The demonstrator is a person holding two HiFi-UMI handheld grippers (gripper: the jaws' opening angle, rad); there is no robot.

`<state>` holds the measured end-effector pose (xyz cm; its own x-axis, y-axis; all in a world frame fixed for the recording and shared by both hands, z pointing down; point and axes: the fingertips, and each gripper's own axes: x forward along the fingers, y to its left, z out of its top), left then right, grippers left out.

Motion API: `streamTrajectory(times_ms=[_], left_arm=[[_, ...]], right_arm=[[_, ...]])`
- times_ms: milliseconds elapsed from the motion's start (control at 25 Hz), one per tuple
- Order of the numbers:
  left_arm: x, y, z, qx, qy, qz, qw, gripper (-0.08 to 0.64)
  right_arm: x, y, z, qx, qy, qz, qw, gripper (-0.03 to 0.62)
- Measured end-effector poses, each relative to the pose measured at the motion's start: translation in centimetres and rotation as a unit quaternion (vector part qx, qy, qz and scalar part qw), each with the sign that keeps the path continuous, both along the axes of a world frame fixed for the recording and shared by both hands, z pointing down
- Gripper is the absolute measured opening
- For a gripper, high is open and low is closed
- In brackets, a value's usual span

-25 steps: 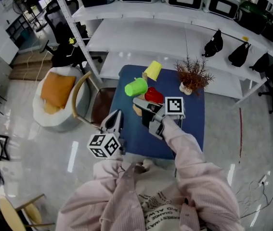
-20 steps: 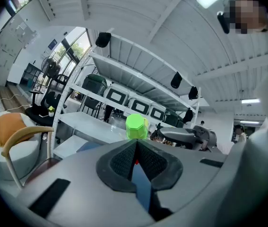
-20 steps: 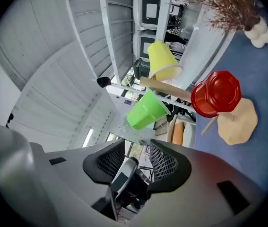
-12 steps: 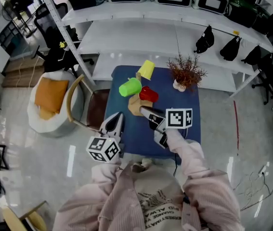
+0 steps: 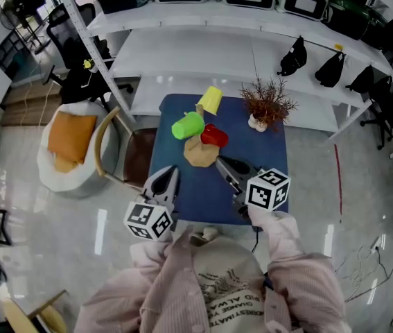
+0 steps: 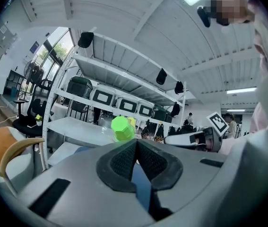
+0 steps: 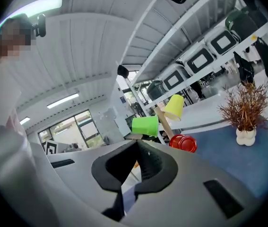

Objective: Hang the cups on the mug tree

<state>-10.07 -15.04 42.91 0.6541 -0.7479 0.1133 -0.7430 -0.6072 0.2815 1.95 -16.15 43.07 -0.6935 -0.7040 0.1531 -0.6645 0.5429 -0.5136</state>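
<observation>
A wooden mug tree (image 5: 199, 152) stands on the blue table (image 5: 189, 193). On its pegs hang a green cup (image 5: 187, 125), a yellow cup (image 5: 211, 99) and a red cup (image 5: 213, 136). My right gripper (image 5: 222, 164) is shut and empty, its tips just short of the tree's base on the near right. The right gripper view shows its pads (image 7: 148, 162) pressed together, with the green cup (image 7: 145, 125), yellow cup (image 7: 174, 107) and red cup (image 7: 183, 143) beyond. My left gripper (image 5: 168, 174) is shut and empty at the table's near left edge, and the green cup (image 6: 121, 127) shows above its tips.
A dried plant in a white pot (image 5: 267, 109) stands at the table's far right. A wooden chair (image 5: 116, 151) and an orange cushion (image 5: 71, 137) sit left of the table. White shelves (image 5: 203, 54) with black bags (image 5: 292, 57) run behind it.
The right gripper has drawn back from the red cup toward me, rolled so its marker cube faces another way, and its jaws have shut. The red cup stays on the tree. The left gripper shifted slightly.
</observation>
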Motion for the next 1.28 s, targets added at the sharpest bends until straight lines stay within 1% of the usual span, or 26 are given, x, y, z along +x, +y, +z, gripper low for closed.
streamTrajectory(times_ms=[160,280,560,680,1000,1160,1280], left_arm=[[-0.6,0.1,-0.7,0.009,-0.004,0.001,1.0,-0.002],[-1.2,0.1,-1.1,0.017,-0.012,-0.001,0.9998,-0.002],[-2.4,0.0,-2.1,0.034,-0.014,-0.017,0.9992,-0.002],[-2.7,-0.2,-2.6,0.042,-0.02,-0.019,0.9987,-0.002],[-3.4,-0.5,-3.4,0.056,-0.026,-0.031,0.9976,-0.002],[-3.5,-0.4,-3.8,0.063,-0.036,-0.033,0.9969,-0.002],[-3.5,-0.3,-3.8,0.071,-0.045,-0.032,0.996,-0.002]], right_arm=[[0.6,0.5,-1.1,0.058,0.033,0.012,0.998,-0.002],[1.0,0.8,-2.0,0.095,0.047,0.021,0.994,-0.001],[2.7,0.9,-3.2,0.142,0.077,0.065,0.985,-0.001],[3.1,0.7,-3.6,0.155,0.085,0.078,0.981,-0.002],[3.7,0.6,-4.1,0.169,0.109,0.102,0.974,-0.002],[3.8,0.7,-4.6,0.184,0.12,0.109,0.969,-0.002],[3.8,0.7,-4.7,0.189,0.121,0.112,0.968,-0.002]])
